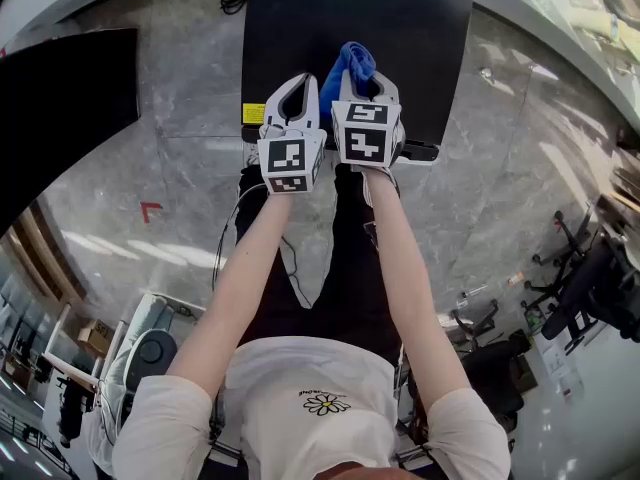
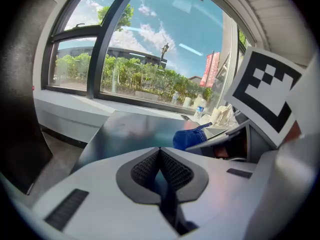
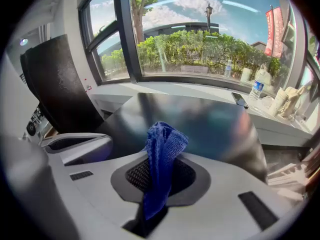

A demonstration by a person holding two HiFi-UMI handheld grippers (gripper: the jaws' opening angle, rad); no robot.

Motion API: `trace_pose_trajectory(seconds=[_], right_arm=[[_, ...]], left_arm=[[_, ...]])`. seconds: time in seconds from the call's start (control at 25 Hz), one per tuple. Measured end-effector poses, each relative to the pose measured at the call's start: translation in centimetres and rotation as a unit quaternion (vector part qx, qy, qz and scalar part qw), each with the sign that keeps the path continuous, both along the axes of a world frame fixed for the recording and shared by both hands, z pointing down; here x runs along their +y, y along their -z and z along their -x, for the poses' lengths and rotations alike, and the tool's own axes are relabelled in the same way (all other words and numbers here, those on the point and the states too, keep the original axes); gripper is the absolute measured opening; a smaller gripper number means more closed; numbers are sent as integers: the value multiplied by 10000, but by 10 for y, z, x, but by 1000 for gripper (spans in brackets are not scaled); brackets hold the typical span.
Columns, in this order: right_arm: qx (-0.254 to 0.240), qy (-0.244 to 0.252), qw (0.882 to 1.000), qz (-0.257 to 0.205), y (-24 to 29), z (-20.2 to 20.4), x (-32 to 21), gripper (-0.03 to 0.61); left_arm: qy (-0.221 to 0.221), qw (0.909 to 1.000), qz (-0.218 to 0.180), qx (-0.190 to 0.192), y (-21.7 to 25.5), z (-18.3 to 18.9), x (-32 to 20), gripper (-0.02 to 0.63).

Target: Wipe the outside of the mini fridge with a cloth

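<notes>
The black mini fridge (image 1: 400, 38) stands on the floor in front of me; its flat top (image 3: 215, 119) fills the middle of both gripper views. My right gripper (image 1: 366, 86) hovers over the fridge's near edge, shut on a blue cloth (image 1: 350, 65). The cloth (image 3: 162, 151) sticks up from between the jaws in a crumpled fold. My left gripper (image 1: 298, 93) is just to the left of the right one, side by side with it. Its jaws (image 2: 160, 153) are shut with nothing in them. The cloth (image 2: 190, 137) shows to its right.
A tall black cabinet (image 1: 60, 108) stands to the left of the fridge. Behind the fridge a white window sill (image 3: 150, 89) carries bottles (image 3: 256, 90) and a phone (image 3: 239, 100). Office chairs (image 1: 590, 278) stand at the right, a cable (image 1: 233, 1) lies on the tiled floor.
</notes>
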State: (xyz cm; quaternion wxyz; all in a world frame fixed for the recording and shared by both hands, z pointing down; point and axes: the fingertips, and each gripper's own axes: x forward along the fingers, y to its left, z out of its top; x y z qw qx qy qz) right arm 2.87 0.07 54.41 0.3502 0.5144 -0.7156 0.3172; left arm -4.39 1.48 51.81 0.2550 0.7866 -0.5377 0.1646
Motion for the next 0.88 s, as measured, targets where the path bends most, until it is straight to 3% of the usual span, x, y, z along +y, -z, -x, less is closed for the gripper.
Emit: trace_pose_trajectory(seconds=[0.44,0.88], right_arm=[[351,-583,9977,-26,-3,-122,12,64],[436,-977,9942,-145,-2,-185,13,64]], left_arm=[[-589,9981,-111,134,4,-98,0,5],[-895,9957,-212,61,2,-144,-3,5]])
